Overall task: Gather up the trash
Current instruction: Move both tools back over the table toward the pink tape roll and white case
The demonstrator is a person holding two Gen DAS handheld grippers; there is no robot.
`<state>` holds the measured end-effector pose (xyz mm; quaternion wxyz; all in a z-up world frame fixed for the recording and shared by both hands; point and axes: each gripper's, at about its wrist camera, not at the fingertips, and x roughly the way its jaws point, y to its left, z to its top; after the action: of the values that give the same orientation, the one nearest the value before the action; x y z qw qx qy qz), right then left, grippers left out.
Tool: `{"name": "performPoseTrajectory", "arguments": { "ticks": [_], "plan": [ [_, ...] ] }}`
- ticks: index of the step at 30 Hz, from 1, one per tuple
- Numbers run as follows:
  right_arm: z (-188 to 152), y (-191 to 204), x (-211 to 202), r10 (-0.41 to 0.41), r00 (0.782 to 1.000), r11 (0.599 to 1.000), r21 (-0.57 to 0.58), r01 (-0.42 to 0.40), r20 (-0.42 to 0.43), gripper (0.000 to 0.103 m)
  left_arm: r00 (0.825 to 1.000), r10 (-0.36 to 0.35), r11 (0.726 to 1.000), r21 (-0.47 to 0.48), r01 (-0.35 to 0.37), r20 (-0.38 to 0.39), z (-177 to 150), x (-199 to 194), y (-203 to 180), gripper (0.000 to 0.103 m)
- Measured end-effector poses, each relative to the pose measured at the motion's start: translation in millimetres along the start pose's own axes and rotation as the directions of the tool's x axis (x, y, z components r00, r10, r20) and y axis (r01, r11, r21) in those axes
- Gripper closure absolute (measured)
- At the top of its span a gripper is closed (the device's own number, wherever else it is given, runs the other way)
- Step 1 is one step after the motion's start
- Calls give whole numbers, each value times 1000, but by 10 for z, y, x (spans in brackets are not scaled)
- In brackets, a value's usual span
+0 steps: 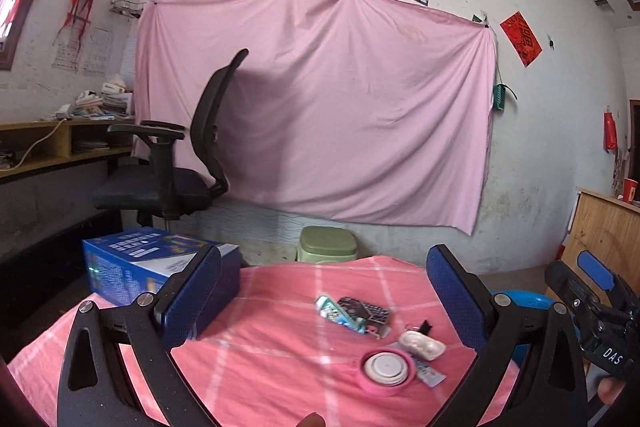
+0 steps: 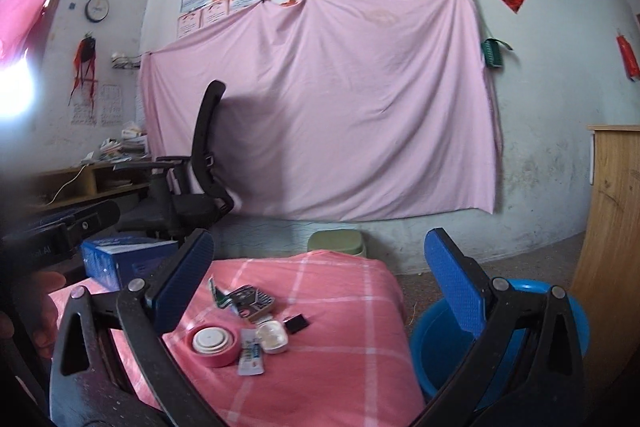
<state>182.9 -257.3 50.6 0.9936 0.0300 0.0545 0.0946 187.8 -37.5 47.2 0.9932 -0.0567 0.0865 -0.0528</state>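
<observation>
Left gripper (image 1: 324, 295) and right gripper (image 2: 320, 279): jaws spread wide, nothing between the pads, both raised above a table under a pink checked cloth (image 2: 340, 359). Trash clustered mid-table: crumpled printed wrappers (image 1: 354, 311), small black clip (image 2: 296, 323), white plastic cup (image 2: 273, 337), torn sachet (image 2: 251, 353), pink tape roll with white core (image 2: 214, 341). Print on wrappers and sachet too small to read. Blue box (image 1: 132, 267) at the table's left edge, partly hidden behind the left finger. Blue basin (image 2: 436, 343) on the floor right of the table, cut off by the right finger; inside not visible. Green stool (image 1: 327, 245) beyond the table, lower part hidden. Fingertip (image 1: 312, 420) cut off at the lower frame edge.
</observation>
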Motion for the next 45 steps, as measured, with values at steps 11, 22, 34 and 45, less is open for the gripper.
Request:
{"name": "performPoseTrajectory", "arguments": {
  "ticks": [11,22,34,45],
  "plan": [
    [-198,301,228,26,989,991,-124,-45,-147,0,994,34,997,-73,-41,-101,-357,44,293,3],
    [-374,83,651,-6,933,999,-42,-9,-360,0,954,0,998,-61,-19,-298,-517,413,213,3],
    [-514,-38,934,41,852,999,32,-29,-522,27,870,-129,991,-24,133,-476,-665,791,-2,16],
    [-576,-110,1033,63,818,997,79,-21,-572,38,760,-236,961,-29,275,-606,-855,1121,-229,34]
  ]
}}
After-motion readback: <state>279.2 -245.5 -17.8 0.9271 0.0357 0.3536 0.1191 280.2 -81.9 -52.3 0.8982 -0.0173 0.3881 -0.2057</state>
